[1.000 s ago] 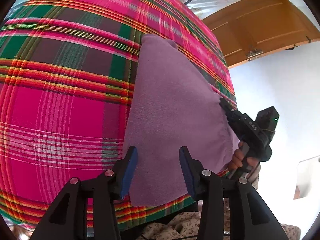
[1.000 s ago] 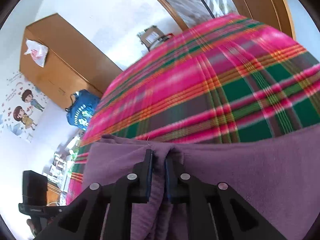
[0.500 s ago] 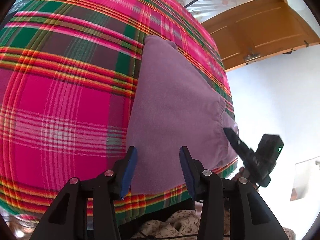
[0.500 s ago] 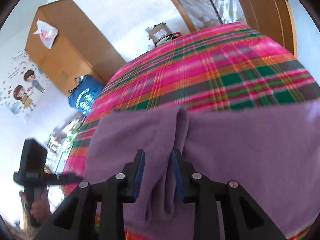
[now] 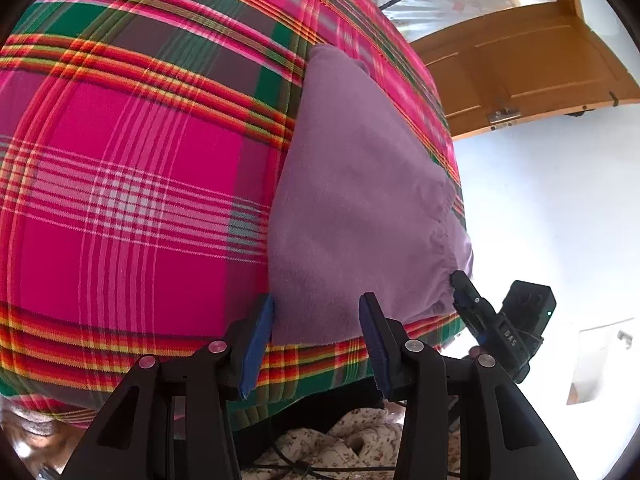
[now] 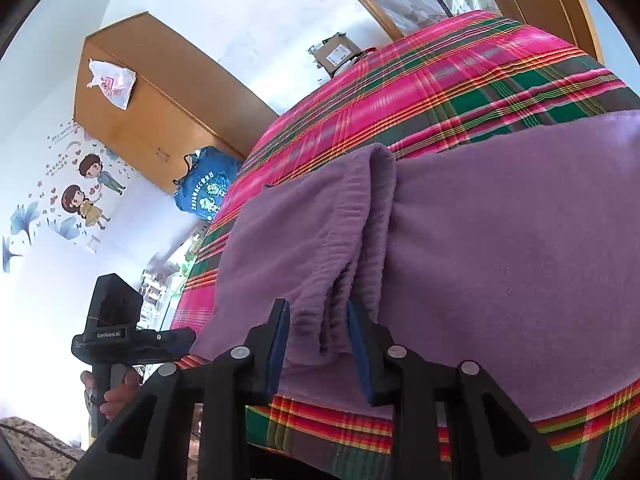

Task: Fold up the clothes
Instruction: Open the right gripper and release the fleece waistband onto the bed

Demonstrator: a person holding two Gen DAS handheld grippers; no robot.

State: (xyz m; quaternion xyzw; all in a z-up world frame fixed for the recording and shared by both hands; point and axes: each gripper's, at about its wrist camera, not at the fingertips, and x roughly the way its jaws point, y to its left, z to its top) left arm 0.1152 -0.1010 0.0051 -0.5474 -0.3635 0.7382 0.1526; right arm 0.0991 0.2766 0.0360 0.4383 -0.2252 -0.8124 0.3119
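You're working in bright daylight; both views are sharp, with no motion blur. The white wall (image 5: 560,208) at three o'clock in the left view is blown out to glare. The fisheye bends the plaid bedspread (image 5: 140,200) into a dome and leaves black corners. Your tools cast only soft shadows on the purple garment (image 6: 500,240).

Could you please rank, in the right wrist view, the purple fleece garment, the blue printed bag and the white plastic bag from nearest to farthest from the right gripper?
1. Purple fleece garment, bunched between the right gripper fingers.
2. Blue printed bag, upper left, beside the bed.
3. White plastic bag, far upper left, on the wooden wardrobe.
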